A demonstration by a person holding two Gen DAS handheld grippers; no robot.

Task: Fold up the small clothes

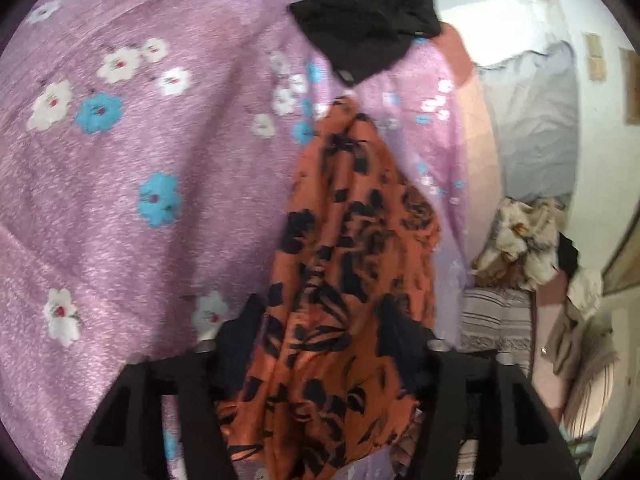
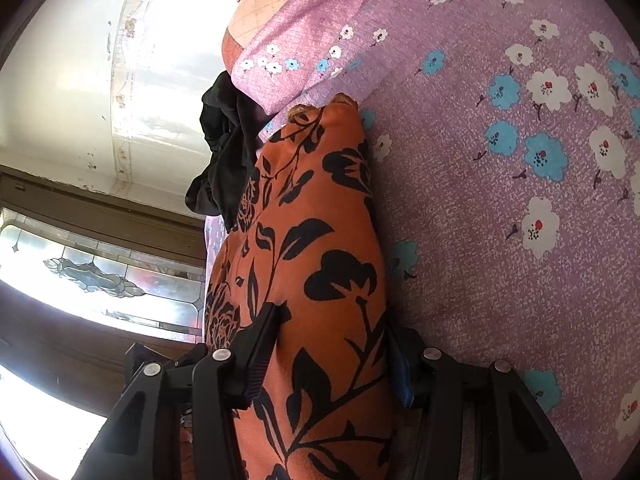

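Both grippers, left (image 1: 320, 336) and right (image 2: 332, 332), were clamped on the orange floral garment (image 2: 312, 240), bunched above the purple flowered bedsheet (image 2: 500, 220). A black garment (image 1: 360, 16) lay beyond. Judged stage: lifting to spread; next, laying it flat. No containers observed.

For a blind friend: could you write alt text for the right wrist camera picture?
The right gripper clamps an orange cloth with black flowers, which stretches away over a purple flowered bedsheet. A black garment lies beyond it, near a white wall.
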